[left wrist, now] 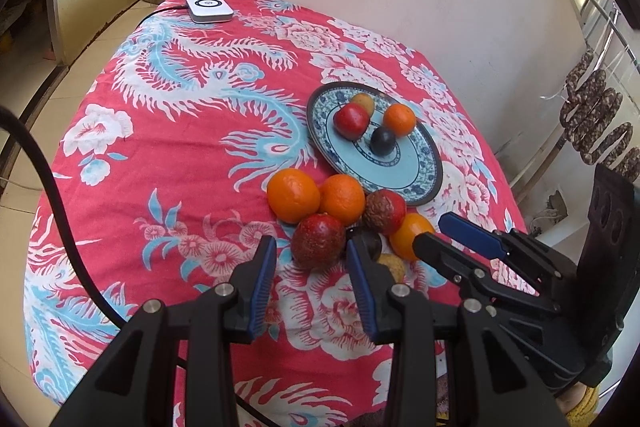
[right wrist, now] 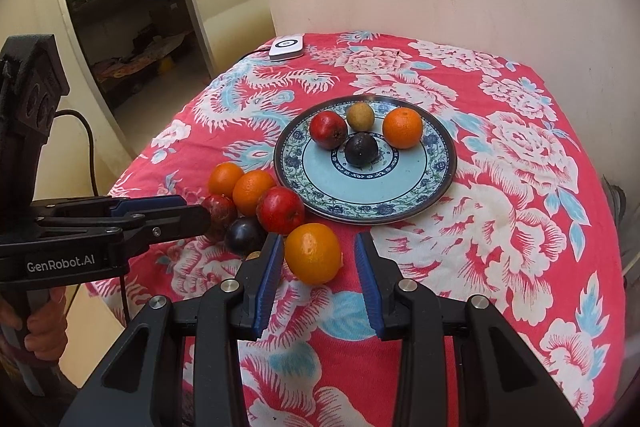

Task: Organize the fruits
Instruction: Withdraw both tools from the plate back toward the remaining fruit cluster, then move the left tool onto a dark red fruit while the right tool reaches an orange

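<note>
A blue-patterned plate (left wrist: pixel 416 171) (right wrist: pixel 400 195) holds a red fruit (right wrist: pixel 328 129), a tan fruit (right wrist: pixel 360 115), an orange (right wrist: pixel 402 128) and a dark plum (right wrist: pixel 361 149). Several loose fruits lie in a cluster on the cloth in front of it. My left gripper (left wrist: pixel 312 247) is open, its fingers on either side of a dark red fruit (left wrist: pixel 318 241), not touching. My right gripper (right wrist: pixel 320 251) is open around an orange (right wrist: pixel 313 253), apart from it. Each gripper shows in the other's view: the right (left wrist: pixel 436 231), the left (right wrist: pixel 188 211).
The table wears a red floral cloth (left wrist: pixel 160 147) (right wrist: pixel 500 227). A white device (left wrist: pixel 209 9) (right wrist: pixel 286 47) with a cable sits at the far corner by the wall. Sausages (left wrist: pixel 592 115) hang off the right. A doorway (right wrist: pixel 132 27) is at left.
</note>
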Available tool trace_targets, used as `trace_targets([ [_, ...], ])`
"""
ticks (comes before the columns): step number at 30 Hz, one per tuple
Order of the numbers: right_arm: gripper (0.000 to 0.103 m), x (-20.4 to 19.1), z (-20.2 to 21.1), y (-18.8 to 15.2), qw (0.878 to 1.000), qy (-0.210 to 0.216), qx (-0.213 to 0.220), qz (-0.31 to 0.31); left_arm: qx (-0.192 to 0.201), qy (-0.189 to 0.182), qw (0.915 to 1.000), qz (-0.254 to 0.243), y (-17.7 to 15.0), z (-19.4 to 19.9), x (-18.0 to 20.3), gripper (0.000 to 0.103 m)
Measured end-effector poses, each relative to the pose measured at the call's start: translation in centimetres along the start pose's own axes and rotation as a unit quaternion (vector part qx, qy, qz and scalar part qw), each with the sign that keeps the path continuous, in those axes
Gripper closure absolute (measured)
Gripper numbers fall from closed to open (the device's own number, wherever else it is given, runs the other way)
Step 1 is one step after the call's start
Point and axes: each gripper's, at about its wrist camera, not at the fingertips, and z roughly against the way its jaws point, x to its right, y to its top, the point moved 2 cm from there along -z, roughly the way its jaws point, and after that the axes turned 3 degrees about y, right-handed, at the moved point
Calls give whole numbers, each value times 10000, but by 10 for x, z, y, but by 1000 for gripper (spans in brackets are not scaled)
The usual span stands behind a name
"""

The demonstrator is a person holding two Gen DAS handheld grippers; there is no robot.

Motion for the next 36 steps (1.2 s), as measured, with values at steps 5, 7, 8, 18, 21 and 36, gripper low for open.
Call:
trace_targets([
  [5,65,1,-3,-2,10000,-4,-34,-19,-14,-15,10000,19,0,-3,0,65],
  [7,65,2,-4,-2,10000,11,-57,-25,-24,-27,10000,29,0,-5,0,65],
  [8,65,2,-4,-3,10000,22,-68,-31,-24,-32,10000,37,0,-6,0,65],
  [18,65,1,-12,-3,9998,59,-187,-78,30,-80,9999,130,-1,-10,-2,65],
  [21,65,1,-12,-3,9998,43,-198,-92,46,-114,9998,160,-1,-10,-3,65],
  [36,65,2,-21,-5,9993,90,-325,-133,66,-313,9989,354,-1,-12,-8,64],
])
